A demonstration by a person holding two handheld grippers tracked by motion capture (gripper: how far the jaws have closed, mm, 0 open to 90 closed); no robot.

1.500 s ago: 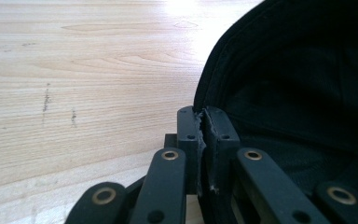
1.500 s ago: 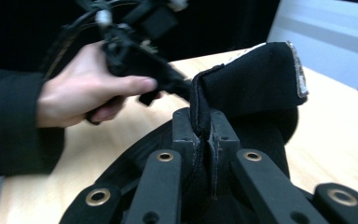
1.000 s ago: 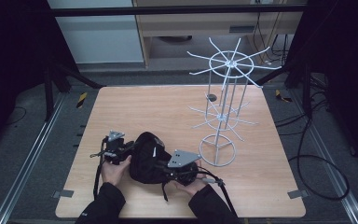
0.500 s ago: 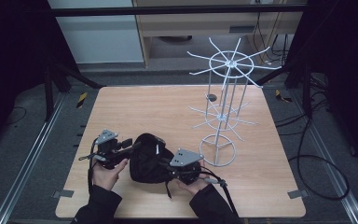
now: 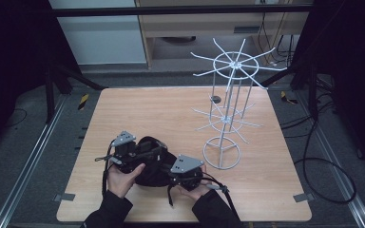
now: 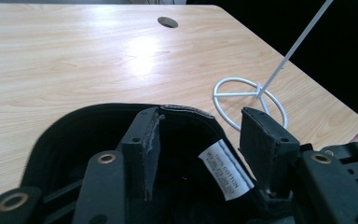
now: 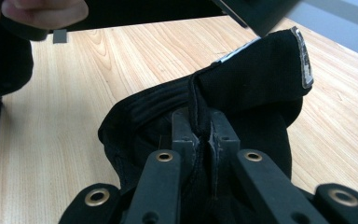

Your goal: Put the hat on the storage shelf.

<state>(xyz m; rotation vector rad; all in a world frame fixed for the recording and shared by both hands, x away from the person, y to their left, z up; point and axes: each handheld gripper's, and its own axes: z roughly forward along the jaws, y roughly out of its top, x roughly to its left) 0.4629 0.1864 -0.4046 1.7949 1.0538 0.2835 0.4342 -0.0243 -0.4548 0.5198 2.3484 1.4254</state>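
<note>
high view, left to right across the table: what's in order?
left gripper → black cap → right gripper → white wire rack

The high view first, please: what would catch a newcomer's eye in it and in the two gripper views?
A white wire display rack stands on the right half of the wooden table, its spokes bare. Near the front edge, a black cap lies between two hand-held grippers: the right gripper is shut on its fabric, while the left gripper is open around the cap's rim, beside its white label.
</note>
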